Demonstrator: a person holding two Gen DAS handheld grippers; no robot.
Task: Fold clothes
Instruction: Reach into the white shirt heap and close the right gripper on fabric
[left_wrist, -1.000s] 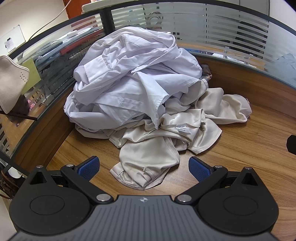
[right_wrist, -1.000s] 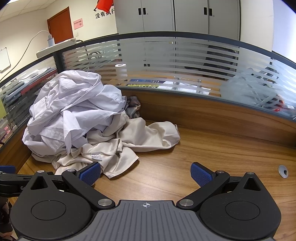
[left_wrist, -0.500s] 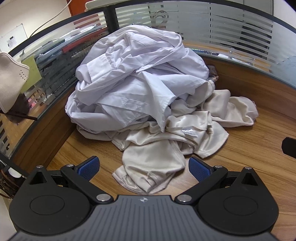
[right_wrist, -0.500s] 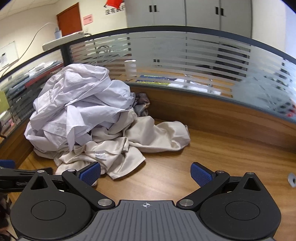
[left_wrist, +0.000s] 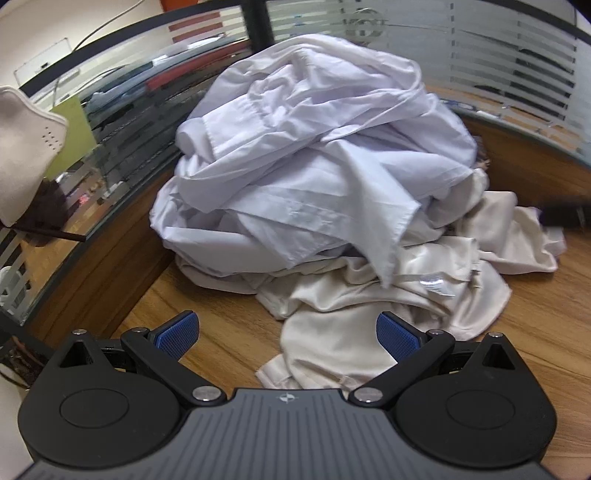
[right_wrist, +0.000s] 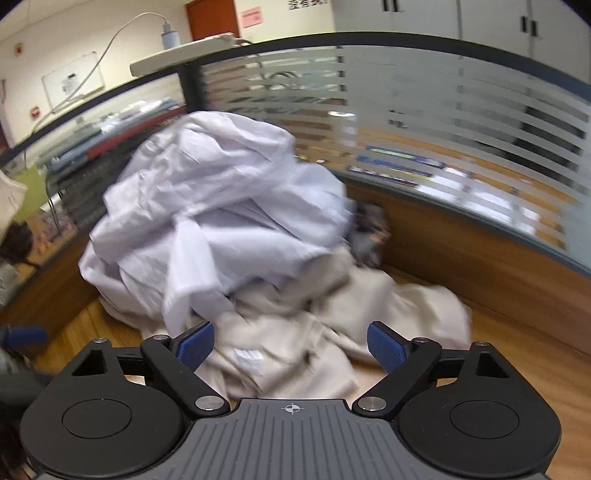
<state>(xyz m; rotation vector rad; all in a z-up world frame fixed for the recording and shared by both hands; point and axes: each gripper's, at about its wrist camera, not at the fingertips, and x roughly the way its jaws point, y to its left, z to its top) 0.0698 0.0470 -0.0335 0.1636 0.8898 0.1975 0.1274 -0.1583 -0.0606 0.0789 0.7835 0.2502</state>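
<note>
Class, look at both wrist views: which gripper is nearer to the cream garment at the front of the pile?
Left, narrowly. The left gripper has the cream garment running between its open jaws; the right gripper, also open, reaches its edge.

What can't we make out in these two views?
- Right wrist: the pile is motion-blurred, so no seams or edges.
- Left wrist: the beige garment has its near hem behind the left gripper.
- Both: the dark cloth is mostly buried behind the pile.
</note>
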